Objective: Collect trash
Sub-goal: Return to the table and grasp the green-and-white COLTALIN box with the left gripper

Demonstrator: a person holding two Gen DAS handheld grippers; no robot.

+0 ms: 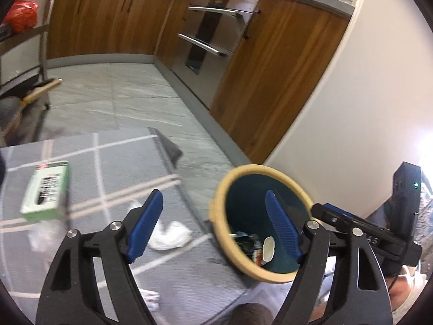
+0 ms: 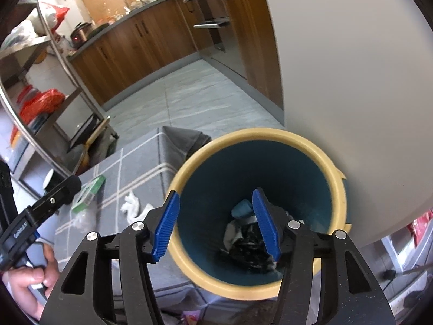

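Note:
A blue trash bin with a cream rim [image 1: 219, 189] [image 2: 292, 138] stands beside a grey checked mat and holds crumpled trash [image 2: 243, 243]. My right gripper [image 2: 216, 219] is open and empty, directly over the bin's mouth. My left gripper [image 1: 213, 222] is open and empty, over the mat's edge left of the bin. On the mat lie a crumpled white tissue [image 1: 170, 233] [image 2: 131, 203], a green and white box [image 1: 46, 189] [image 2: 88, 193] and a clear plastic wrapper [image 1: 44, 231].
A white wall [image 1: 351, 108] stands right behind the bin. Wooden kitchen cabinets [image 1: 108, 21] and steel oven drawers [image 1: 213, 27] line the grey tiled floor. A metal shelf rack [image 2: 40, 86] with red bags stands at left.

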